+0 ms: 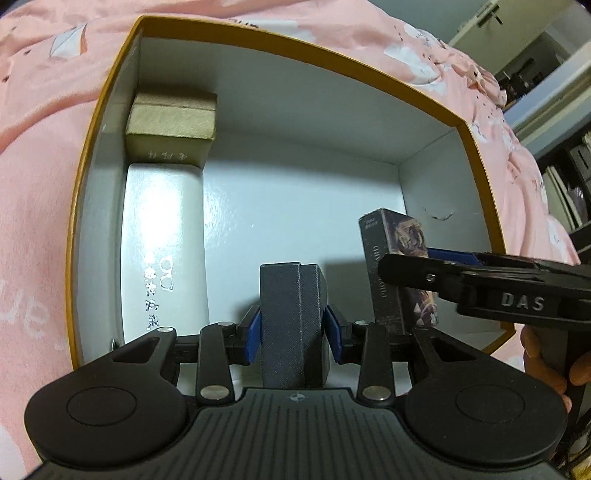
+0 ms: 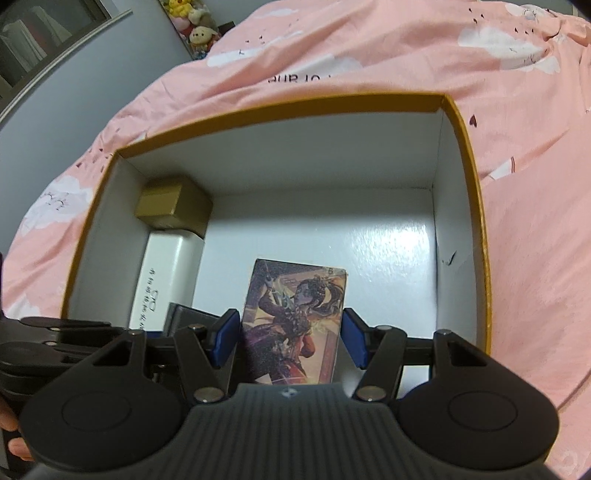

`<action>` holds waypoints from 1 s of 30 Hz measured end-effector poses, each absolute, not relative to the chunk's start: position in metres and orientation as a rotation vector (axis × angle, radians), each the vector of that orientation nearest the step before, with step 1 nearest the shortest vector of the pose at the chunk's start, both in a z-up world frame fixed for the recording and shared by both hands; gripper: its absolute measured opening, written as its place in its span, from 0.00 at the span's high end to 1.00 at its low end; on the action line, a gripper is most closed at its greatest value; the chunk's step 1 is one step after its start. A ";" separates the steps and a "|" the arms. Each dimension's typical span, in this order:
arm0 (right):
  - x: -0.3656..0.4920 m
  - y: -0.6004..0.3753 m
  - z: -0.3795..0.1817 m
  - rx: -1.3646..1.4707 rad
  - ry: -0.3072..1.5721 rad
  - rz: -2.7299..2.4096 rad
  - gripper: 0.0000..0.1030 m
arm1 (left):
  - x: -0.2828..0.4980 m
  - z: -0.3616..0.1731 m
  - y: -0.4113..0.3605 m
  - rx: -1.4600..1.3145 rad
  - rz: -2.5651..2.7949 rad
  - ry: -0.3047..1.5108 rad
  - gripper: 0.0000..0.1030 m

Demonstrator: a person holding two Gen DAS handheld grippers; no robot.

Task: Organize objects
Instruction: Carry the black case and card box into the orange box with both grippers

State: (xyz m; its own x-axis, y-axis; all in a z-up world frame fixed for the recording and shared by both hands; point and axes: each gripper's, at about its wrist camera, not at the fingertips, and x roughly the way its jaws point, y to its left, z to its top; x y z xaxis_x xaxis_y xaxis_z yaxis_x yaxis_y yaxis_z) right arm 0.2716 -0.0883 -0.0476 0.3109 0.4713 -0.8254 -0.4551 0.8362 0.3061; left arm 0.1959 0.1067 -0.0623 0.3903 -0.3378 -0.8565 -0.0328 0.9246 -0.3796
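Note:
A big open box with an orange rim (image 1: 369,70) and white inside lies on a pink bed; it also shows in the right wrist view (image 2: 472,177). My left gripper (image 1: 293,328) is shut on a dark grey box (image 1: 291,314), held upright inside near the front wall. My right gripper (image 2: 291,339) is shut on a card pack with a printed figure (image 2: 295,317), held upright to the right of the grey box; the pack also shows in the left wrist view (image 1: 395,266). A long white box (image 1: 162,243) and a small brown box (image 1: 171,118) lie along the left wall.
The pink bedsheet (image 2: 369,48) surrounds the box. Plush toys (image 2: 195,26) sit at the far end of the bed. Shelves (image 1: 569,177) stand to the right. The box floor (image 1: 295,192) is bare white in the middle and at the right.

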 end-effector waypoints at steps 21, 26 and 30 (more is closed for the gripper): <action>0.272 -0.075 -0.066 -0.033 1.162 0.595 0.40 | 0.177 -0.040 0.098 -0.014 -0.137 1.124 0.56; 0.270 -0.066 -0.074 -0.064 1.200 0.598 0.40 | 0.190 -0.041 0.086 -0.013 -0.145 1.114 0.60; 0.270 -0.058 -0.077 -0.071 1.220 0.606 0.40 | 0.190 -0.041 0.087 -0.036 -0.153 1.091 0.60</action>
State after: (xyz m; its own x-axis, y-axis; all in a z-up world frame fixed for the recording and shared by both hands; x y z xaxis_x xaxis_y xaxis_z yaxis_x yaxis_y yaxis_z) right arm 0.2699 -0.0582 -0.0766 0.2073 0.3979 -0.8937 -0.4721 0.8409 0.2648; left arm 0.1899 0.0874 -0.0406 0.4520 -0.1415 -0.8807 0.1064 0.9888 -0.1042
